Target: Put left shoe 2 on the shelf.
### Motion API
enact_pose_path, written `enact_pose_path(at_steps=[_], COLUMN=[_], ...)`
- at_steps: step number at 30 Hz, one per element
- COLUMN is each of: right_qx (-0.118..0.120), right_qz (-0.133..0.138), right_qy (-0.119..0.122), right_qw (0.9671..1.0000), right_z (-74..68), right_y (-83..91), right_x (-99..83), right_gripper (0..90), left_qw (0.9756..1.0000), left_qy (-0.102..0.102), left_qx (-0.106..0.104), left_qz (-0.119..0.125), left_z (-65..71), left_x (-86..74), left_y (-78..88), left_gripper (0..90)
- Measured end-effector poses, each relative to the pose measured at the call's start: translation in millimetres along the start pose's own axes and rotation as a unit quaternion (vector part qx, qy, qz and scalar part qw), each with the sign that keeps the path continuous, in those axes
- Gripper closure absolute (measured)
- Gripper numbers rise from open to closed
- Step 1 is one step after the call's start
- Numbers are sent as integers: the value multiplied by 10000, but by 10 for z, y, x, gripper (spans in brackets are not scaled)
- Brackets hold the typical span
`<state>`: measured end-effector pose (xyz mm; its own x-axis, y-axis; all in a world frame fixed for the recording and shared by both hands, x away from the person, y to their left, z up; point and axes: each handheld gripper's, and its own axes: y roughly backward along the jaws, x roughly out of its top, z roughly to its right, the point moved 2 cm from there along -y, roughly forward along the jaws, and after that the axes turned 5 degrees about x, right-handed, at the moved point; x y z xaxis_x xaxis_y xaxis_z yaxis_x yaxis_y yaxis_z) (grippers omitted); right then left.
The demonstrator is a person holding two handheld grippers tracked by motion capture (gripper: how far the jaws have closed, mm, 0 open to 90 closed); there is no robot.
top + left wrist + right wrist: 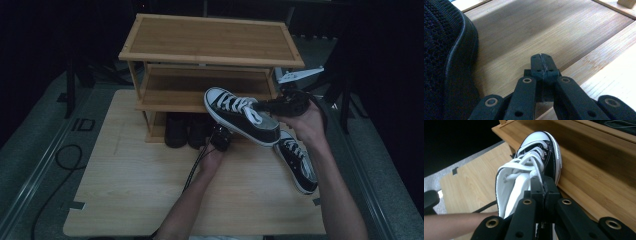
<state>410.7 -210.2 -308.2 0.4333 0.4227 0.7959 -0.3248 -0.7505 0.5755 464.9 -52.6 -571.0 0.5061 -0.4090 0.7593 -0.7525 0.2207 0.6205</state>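
Dark surroundings framed a light wooden table [150,200] carrying a bamboo shoe rack [210,37] with several shelves. Dark shoes [187,131] sat on its bottom level. One black-and-white sneaker [240,115] was held in the air before the middle shelf, toe toward the rack; the right gripper [272,106] had its fingers closed on the shoe's upper edge by the tongue. A second sneaker [297,161] lay on the table at right. The left gripper [220,137], near the lowest shelf, had its fingers pressed together, gripping nothing.
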Motion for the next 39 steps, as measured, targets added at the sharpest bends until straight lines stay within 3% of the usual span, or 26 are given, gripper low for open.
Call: enact_pose_path(at_steps=[1, 8, 20, 24, 28, 39], right_qx=[-35, -194, -507, -716, -872, -948], right_qz=[23, 191, 263, 278, 291, 335], right_qy=[-48, -236, -337, -411, -455, -494], right_qw=[10000, 9994, 9978, 9962, 9947, 9937], right_z=[12, 83, 97, 112, 123, 158], right_y=[-8, -84, -204, -267, -320, -420], right_x=[4, 48, 139, 150, 153, 169], right_gripper=[893, 893, 893, 893, 893, 893], left_qw=[10000, 10000, 10000, 9999, 10000, 10000], left_qy=[-79, -79, -83, -128, -12, -21], left_qx=[-47, -28, -44, -44, -56, -54], left_qz=[-2, -23, -9, -44, 39, 25], left_z=[-11, -9, -10, -18, -1, -4], left_x=[5, 6, 5, 4, 6, 6], left_y=[-3, -1, -1, 4, -8, -6], left_gripper=[898, 898, 898, 898, 899, 898])
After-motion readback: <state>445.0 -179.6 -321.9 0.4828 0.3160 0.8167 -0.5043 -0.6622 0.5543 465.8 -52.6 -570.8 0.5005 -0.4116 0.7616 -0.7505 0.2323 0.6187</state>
